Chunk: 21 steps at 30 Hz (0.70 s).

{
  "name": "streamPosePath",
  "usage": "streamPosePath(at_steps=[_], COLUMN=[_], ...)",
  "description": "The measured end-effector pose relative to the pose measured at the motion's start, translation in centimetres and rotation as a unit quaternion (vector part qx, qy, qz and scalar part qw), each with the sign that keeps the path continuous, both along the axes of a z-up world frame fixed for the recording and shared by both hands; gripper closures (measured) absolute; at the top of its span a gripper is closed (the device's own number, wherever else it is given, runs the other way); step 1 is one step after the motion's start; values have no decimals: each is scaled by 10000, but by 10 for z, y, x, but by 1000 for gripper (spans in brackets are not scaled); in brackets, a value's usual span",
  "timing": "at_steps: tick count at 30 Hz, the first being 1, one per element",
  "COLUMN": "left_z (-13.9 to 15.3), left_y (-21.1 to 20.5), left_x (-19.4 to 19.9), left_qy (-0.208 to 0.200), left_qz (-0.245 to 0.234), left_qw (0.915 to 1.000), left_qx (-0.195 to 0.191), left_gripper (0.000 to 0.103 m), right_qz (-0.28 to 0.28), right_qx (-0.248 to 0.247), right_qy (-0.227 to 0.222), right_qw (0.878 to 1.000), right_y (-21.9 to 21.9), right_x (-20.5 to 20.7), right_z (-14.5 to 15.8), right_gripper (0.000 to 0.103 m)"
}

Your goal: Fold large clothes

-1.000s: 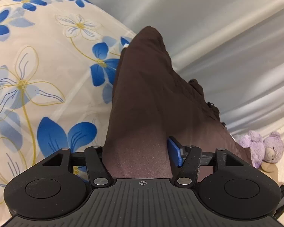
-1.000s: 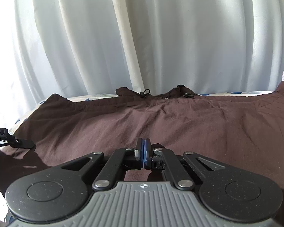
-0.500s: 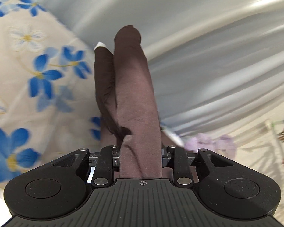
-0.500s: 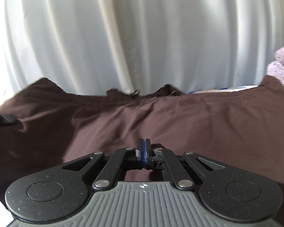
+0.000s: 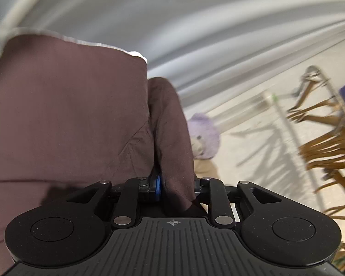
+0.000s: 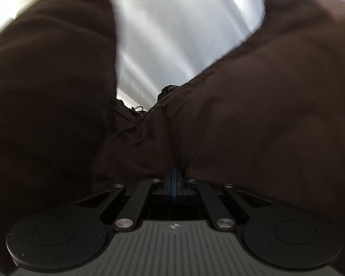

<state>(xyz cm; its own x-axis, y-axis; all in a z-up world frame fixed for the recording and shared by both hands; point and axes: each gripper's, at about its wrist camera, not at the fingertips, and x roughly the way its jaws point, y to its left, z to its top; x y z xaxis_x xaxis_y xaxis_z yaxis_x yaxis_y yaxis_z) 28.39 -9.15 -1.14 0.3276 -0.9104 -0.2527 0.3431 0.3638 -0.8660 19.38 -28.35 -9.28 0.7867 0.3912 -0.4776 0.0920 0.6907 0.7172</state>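
Note:
A dark brown garment [image 5: 69,115] fills the left half of the left wrist view, with a bunched fold of it running down between the fingers. My left gripper [image 5: 176,184] has its jaws closing, and the pads press on that fold, which is lifted off the bed. In the right wrist view the same brown garment [image 6: 253,115] billows up on both sides, blurred. My right gripper [image 6: 174,177] is shut, its blue pads together with the cloth's edge pinched at their tips. A drawstring end [image 6: 138,108] shows at the cloth's far middle.
White curtains [image 5: 195,23] hang behind the garment, also bright in the right wrist view as the curtains [image 6: 172,34]. A purple plush toy [image 5: 204,138] sits just right of the held fold. Wooden hangers on a rack [image 5: 322,126] stand at the right over pale floor.
The left jaws closed on the brown fold and swung up and right; the floral sheet left view. The right gripper rolled and dipped, and the flat cloth now rises on both sides.

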Motion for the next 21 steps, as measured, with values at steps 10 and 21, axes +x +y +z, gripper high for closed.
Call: streamPosePath(at_steps=[10, 21], left_z=[-81, -74], left_y=[-54, -43], left_x=[4, -3], left_qy=[88, -168], left_qz=[21, -102], left_qw=[9990, 9989], left_qx=[436, 423], left_gripper=[73, 70], right_qz=[-151, 501], right_qx=[323, 472], right_qy=[-56, -268], right_qw=[9993, 9973], right_y=[-65, -100], right_x=[-44, 45], right_z=[16, 65], right_gripper=[94, 59])
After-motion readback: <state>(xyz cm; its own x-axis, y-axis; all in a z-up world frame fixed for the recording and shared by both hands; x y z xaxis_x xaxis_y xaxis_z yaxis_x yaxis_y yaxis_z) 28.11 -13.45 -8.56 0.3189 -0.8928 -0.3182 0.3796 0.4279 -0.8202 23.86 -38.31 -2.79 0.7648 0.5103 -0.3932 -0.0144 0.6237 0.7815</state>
